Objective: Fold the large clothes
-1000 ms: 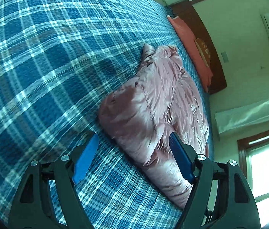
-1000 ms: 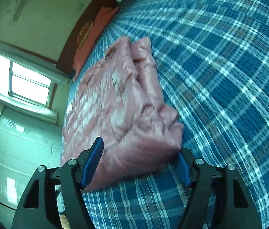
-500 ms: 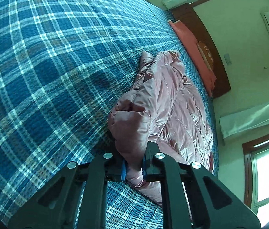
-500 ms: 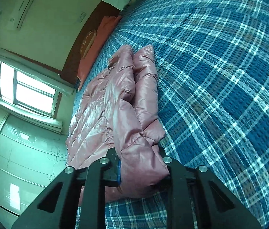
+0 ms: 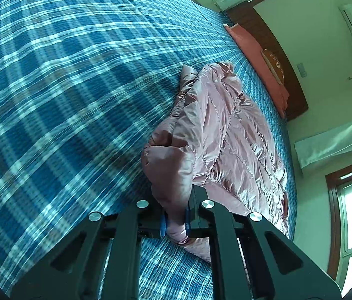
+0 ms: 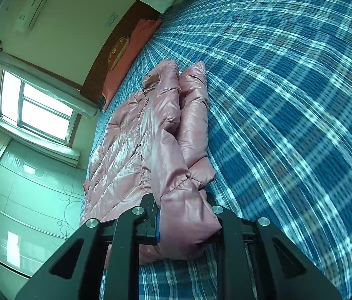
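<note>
Pink quilted jacket (image 5: 228,135), glossy, bunched

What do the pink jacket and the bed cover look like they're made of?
Pink jacket: looks like thin, glossy synthetic shell, nylon or polyester, with stitched puffy channels, so probably padded or down filled. It shines and creases sharply.

Bed cover: matte blue-and-white plaid with a fine waffle-like grain, probably a woven cotton or blend; motion blur leaves the weave uncertain.

The left gripper (image 5: 175,221) pinches a fold of the pink puffer jacket (image 5: 225,137), which lies on the blue plaid bed (image 5: 63,87) near an orange pillow (image 5: 258,60).
</note>
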`<state>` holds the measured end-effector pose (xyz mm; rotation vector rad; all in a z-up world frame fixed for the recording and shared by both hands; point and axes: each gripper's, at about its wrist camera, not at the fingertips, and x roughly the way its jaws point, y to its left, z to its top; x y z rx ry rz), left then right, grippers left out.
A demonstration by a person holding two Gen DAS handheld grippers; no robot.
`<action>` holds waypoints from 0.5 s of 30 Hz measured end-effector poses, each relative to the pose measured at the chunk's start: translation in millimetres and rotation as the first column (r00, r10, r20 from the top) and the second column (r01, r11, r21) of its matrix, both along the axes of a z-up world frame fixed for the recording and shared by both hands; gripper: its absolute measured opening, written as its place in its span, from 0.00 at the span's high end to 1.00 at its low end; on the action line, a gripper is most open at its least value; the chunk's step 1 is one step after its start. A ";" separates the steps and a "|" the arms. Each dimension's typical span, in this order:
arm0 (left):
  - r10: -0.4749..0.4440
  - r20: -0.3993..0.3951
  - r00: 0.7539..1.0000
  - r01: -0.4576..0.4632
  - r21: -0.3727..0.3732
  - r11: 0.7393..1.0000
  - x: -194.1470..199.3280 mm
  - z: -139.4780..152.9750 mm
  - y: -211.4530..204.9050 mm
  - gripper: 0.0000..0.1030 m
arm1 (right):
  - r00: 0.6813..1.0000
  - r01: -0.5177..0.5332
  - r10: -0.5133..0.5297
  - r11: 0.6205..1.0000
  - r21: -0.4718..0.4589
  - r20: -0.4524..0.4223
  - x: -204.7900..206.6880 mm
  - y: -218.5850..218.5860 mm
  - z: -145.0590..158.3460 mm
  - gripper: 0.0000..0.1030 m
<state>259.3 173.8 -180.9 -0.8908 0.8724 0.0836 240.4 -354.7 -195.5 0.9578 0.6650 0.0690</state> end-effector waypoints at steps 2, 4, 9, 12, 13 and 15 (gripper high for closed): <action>-0.002 -0.003 1.000 0.002 0.004 1.000 -7.4 1.1 2.0 0.91 | 1.000 -0.004 0.004 1.000 0.001 -0.002 -7.2 0.0 0.2 0.82; -0.007 -0.005 1.000 0.007 0.012 1.000 -15.8 1.8 3.4 0.91 | 1.000 -0.007 0.007 1.000 0.005 -0.003 -12.7 -0.7 -0.1 0.82; -0.008 -0.015 1.000 0.009 0.012 1.000 -40.4 -3.0 9.9 0.91 | 1.000 -0.012 0.012 1.000 0.006 -0.004 -24.6 -1.8 -0.8 0.82; -0.004 -0.019 1.000 0.004 0.011 1.000 -52.8 -3.6 11.6 0.91 | 1.000 -0.011 0.011 1.000 0.017 -0.003 -30.7 -2.6 -1.5 0.82; -0.004 -0.019 1.000 0.004 0.011 1.000 -55.9 -3.8 12.2 0.91 | 1.000 -0.011 0.011 1.000 0.019 -0.002 -32.4 -2.5 -2.5 0.82; -0.005 -0.019 1.000 0.005 0.009 1.000 -61.4 -2.8 13.9 0.91 | 1.000 -0.011 0.011 1.000 0.025 -0.001 -33.4 -3.3 -3.4 0.82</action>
